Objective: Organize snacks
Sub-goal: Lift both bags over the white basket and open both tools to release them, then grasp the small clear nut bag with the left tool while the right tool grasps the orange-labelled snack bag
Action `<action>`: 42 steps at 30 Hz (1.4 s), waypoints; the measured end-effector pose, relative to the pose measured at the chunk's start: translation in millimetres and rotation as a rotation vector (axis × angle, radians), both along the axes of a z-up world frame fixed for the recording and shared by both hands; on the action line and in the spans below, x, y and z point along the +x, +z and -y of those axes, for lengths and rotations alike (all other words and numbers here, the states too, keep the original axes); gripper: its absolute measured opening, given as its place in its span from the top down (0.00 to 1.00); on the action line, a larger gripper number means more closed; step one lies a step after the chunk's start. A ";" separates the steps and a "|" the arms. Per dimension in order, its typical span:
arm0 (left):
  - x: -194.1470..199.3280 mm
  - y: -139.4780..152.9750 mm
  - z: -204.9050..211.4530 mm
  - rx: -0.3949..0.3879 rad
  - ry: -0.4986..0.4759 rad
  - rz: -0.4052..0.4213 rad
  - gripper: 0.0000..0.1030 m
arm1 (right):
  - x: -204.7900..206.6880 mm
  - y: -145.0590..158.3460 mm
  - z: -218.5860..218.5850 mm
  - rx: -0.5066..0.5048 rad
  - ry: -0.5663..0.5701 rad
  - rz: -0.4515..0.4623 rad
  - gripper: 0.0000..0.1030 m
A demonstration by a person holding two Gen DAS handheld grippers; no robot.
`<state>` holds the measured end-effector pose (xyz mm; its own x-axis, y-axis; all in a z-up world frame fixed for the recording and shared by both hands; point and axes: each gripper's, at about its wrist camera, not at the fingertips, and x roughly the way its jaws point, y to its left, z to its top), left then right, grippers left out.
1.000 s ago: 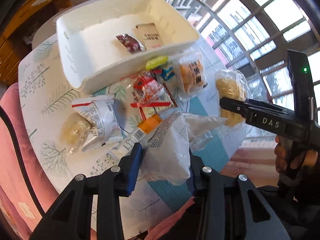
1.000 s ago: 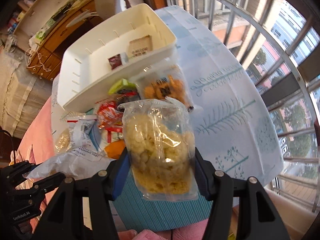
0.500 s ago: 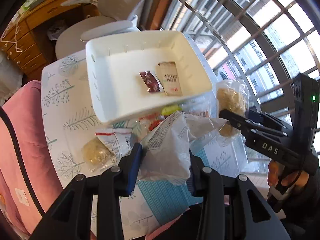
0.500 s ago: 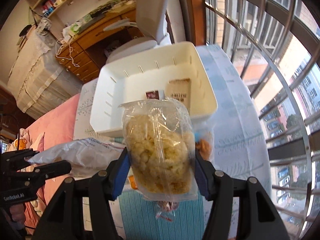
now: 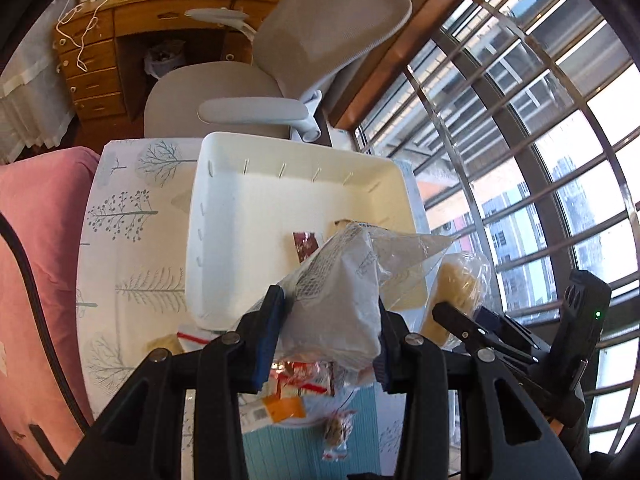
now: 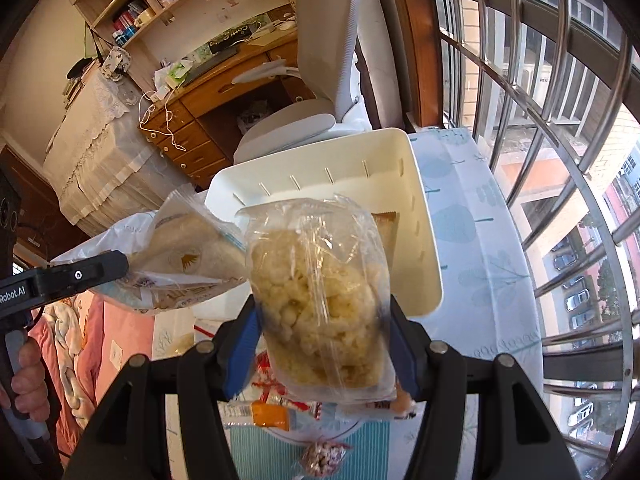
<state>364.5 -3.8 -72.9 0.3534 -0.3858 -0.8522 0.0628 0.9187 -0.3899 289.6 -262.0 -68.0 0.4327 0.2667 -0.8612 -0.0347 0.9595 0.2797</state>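
Note:
My left gripper [image 5: 328,344] is shut on a white printed snack bag [image 5: 340,300], held above the near edge of the white bin [image 5: 224,184]. In the right wrist view my right gripper [image 6: 324,344] is shut on a clear bag of yellow puffed snacks [image 6: 320,304], raised in front of the white bin [image 6: 424,240]. Each view shows the other tool: the puffed-snack bag [image 5: 456,296] sits at the right, the white bag [image 6: 176,256] at the left. A dark red packet [image 5: 304,244] and a tan packet [image 6: 388,228] lie inside the bin.
Loose snacks remain on the tree-print tablecloth [image 5: 132,216] below the grippers: an orange-labelled packet [image 5: 280,408], a red-and-white wrapper [image 5: 304,376], a small nut bag [image 6: 320,456]. A grey office chair [image 5: 280,60] and a wooden desk [image 5: 120,36] stand behind the table. Barred windows [image 5: 520,160] run along the right.
Both grippers have risen and moved toward the bin with their bags still held. The bin now fills the middle of each view, and the loose snacks have dropped to the bottom edge.

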 end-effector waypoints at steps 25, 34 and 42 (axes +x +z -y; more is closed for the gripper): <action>26.7 -36.6 21.8 -0.028 0.044 0.005 0.27 | 43.7 -30.8 7.5 0.037 0.006 -0.004 0.38; -0.5 -31.1 11.5 -0.018 -0.029 -0.015 0.27 | 15.3 -17.1 -2.3 0.026 -0.060 -0.011 0.38; -39.9 -22.0 4.9 -0.004 -0.134 -0.004 0.27 | -28.8 -3.2 -13.9 0.019 -0.147 0.002 0.38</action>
